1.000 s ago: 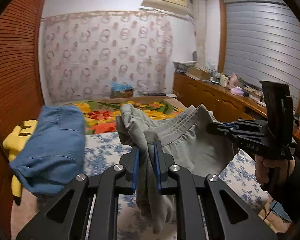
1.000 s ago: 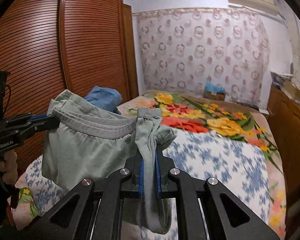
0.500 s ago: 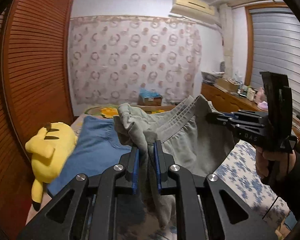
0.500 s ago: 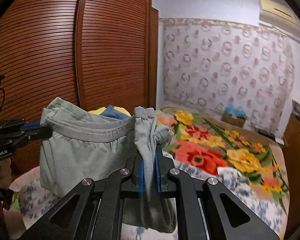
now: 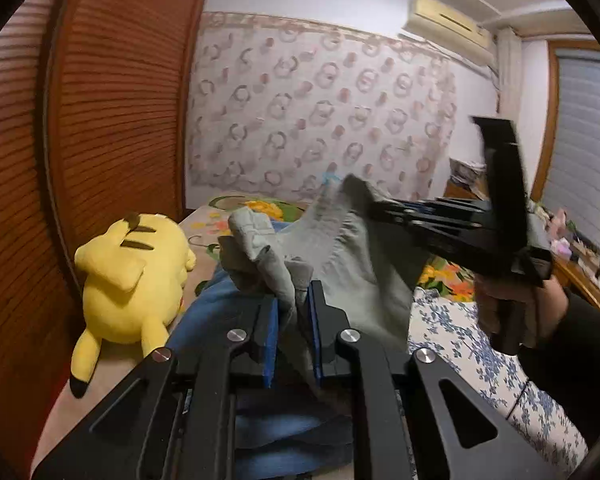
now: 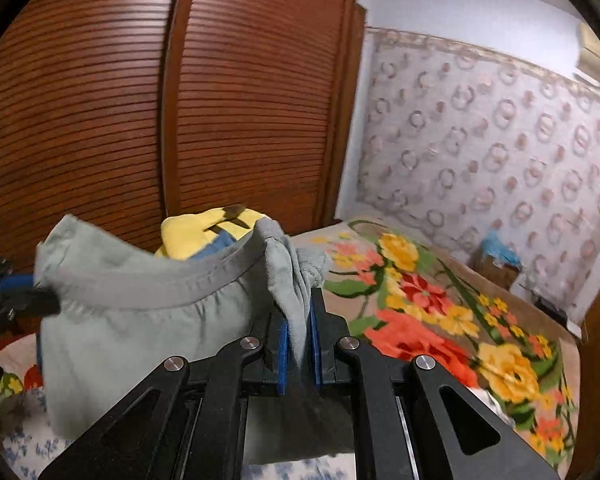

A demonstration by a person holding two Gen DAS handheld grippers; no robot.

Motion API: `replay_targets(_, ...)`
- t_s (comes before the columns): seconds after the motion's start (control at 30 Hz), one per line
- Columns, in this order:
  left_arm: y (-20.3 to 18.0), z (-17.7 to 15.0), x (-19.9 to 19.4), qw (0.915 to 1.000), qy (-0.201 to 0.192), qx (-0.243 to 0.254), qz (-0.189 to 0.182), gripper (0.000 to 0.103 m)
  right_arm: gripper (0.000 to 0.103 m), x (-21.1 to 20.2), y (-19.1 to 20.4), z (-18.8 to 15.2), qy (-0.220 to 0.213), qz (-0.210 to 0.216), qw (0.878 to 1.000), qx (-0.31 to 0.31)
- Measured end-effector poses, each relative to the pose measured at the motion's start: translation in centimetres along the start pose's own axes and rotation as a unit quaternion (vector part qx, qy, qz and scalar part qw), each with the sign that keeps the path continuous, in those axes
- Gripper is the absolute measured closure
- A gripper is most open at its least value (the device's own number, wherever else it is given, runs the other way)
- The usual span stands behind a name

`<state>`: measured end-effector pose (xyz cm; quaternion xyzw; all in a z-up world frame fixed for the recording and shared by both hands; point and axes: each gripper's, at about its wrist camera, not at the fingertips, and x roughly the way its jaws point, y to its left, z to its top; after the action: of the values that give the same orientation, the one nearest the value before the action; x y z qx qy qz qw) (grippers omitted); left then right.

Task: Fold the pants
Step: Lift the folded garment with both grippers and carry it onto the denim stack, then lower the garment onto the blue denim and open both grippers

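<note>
Grey-green pants (image 6: 140, 320), waistband stretched taut, aloft above bed.

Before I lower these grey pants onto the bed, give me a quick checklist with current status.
1. Left gripper shut on the grey pants: ok, fabric bunched between its blue pads.
2. Right gripper shut on the pants: ok, cloth pinched at the waistband end.
3. Waistband taut between grippers: not ok, it sags in a curve.
4. Landing spot free: not ok, blue jeans lie below the left gripper and a yellow plush toy sits beside them.
5. Legs hanging straight: cannot tell, lower fabric is hidden behind the grippers.
</note>
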<state>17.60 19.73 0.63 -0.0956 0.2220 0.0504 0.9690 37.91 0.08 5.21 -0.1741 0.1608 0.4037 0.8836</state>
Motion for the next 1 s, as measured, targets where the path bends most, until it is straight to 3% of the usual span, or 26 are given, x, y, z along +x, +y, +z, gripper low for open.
replay_targets(0.3,2.4,-1.5,1.2,0.9982,0.026,-0.036,0.04,0.088,0.094,7.3,-0.1,1.3,0.014,0.049,0.999,-0.008)
replay_targets(0.43,2.6,-2.2,1.4,0.9968,0.042,-0.04,0.054,0.083,0.091,8.1,-0.8,0.9,0.019,0.055,0.998,0.01)
replay_targets(0.5,2.6,-2.4,1.4,0.9965,0.044,-0.042,0.057,0.077,0.087,8.0,-1.0,1.1,0.022,0.055,0.998,0.018)
replay_targets(0.63,2.6,-2.3,0.8,0.9962,0.038,-0.042,0.065,0.065,0.066,6.7,-1.4,1.6,0.007,0.044,0.998,0.034)
replay_targets(0.73,2.4,-1.8,0.1,0.9966,0.026,-0.038,0.068,0.051,0.063,5.5,-1.9,1.5,0.0,0.046,0.998,0.039)
replay_targets(1.0,0.8,-0.9,-0.4,0.9974,0.022,-0.013,0.067,0.049,0.063,3.2,-2.1,0.2,0.014,0.036,0.998,0.044)
